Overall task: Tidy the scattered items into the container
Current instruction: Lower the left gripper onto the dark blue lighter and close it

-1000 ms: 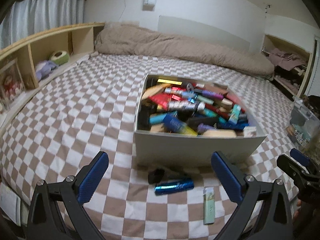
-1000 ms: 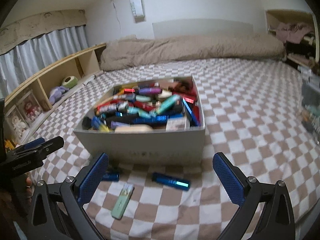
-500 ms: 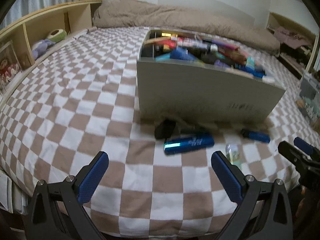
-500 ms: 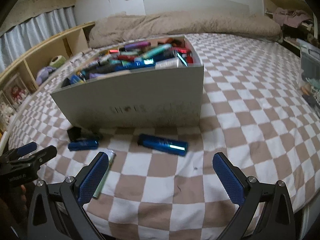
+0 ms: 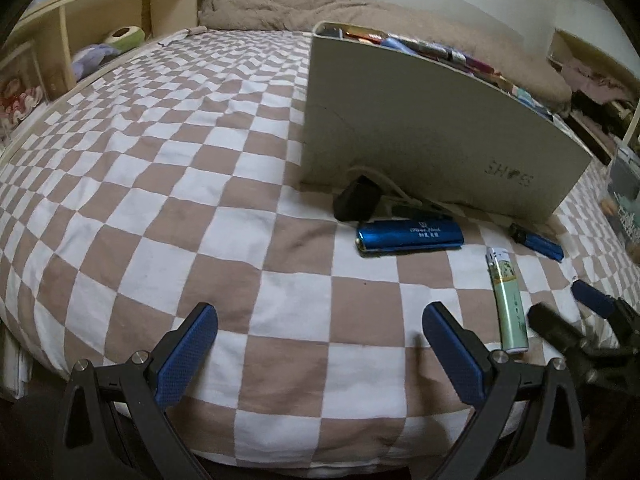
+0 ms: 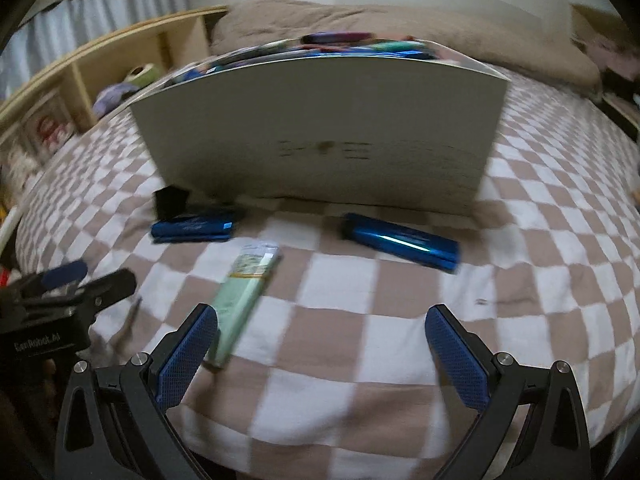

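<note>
A grey box (image 5: 432, 128) (image 6: 320, 132) packed with several colourful items stands on the checkered bed. In front of it lie a black block (image 5: 357, 199) (image 6: 171, 202), a shiny blue case (image 5: 410, 237) (image 6: 194, 227), a pale green lighter (image 5: 507, 298) (image 6: 244, 296) and a second blue case (image 5: 538, 242) (image 6: 400, 246). My left gripper (image 5: 320, 336) hovers open low over the bed, short of the first blue case. My right gripper (image 6: 322, 338) is open too, the green lighter beside its left finger. Each gripper shows at the edge of the other's view.
A brown-and-white checkered cover (image 5: 160, 200) spreads over the bed, with its near edge just below the grippers. Wooden shelves (image 5: 80, 36) holding plush toys run along the left. A beige duvet (image 6: 360, 20) lies behind the box. A clear bin (image 5: 624, 200) stands at the right.
Both grippers have dropped low and moved closer to the items in front of the box; the box's contents are now mostly hidden behind its front wall. Both stay open.
</note>
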{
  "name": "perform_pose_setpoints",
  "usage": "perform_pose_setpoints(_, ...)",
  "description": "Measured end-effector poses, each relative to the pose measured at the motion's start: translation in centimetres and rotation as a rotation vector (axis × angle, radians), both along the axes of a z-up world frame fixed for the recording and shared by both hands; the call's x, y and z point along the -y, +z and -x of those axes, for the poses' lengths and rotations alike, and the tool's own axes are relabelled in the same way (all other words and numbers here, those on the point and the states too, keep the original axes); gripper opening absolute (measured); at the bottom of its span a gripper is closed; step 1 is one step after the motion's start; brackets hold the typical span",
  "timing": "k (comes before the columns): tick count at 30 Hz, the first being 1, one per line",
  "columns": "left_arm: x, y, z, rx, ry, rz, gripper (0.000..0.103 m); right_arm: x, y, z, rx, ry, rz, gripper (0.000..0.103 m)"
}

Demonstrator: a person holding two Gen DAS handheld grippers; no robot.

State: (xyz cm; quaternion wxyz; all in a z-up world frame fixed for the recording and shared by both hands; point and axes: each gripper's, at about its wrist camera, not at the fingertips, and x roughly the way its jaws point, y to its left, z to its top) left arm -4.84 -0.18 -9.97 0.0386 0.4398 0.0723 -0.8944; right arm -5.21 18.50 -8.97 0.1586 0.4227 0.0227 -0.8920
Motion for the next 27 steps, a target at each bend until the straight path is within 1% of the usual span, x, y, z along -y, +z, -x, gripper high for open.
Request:
perform_pose_setpoints(4,1.0,0.0,-0.5,-0.013,0.03,-0.017,0.103,1.9,-0.5,-0.2,-0.011,0.051,-0.057,0.103)
perform_pose_setpoints(8,1.7,0.0,-0.8,-0.017,0.048,-0.031,0.103,1.8,-1.1,0.3,-0.021,0.025,-0.101,0.103)
perform_pose_setpoints(11,1.3,0.0,-0.4,-0.009,0.056,-0.02,0.103,0.5,-1.0,0.6,-0.025,-0.028,-0.094,0.103)
perform_pose_setpoints(13,0.7,-0.1,-0.1,-0.006,0.046,-0.016,0.103,-0.8,-1.1,1.0,-0.028,-0.082,-0.09,0.103)
perform_pose_setpoints(18,-0.9,-0.4,1.0,0.003,0.027,0.001,0.103,-4.0,-1.2,1.4,-0.019,-0.179,-0.036,0.103)
perform_pose_setpoints(23,-2.7,-0.5,2.5,0.008,-0.004,-0.016,0.103,-6.5,-1.0,1.5,-0.022,-0.277,0.003,0.103)
perform_pose_setpoints(27,-3.8,-0.7,3.7,0.002,-0.018,-0.035,0.103,-7.6,-0.9,1.5,-0.024,-0.308,0.03,0.103)
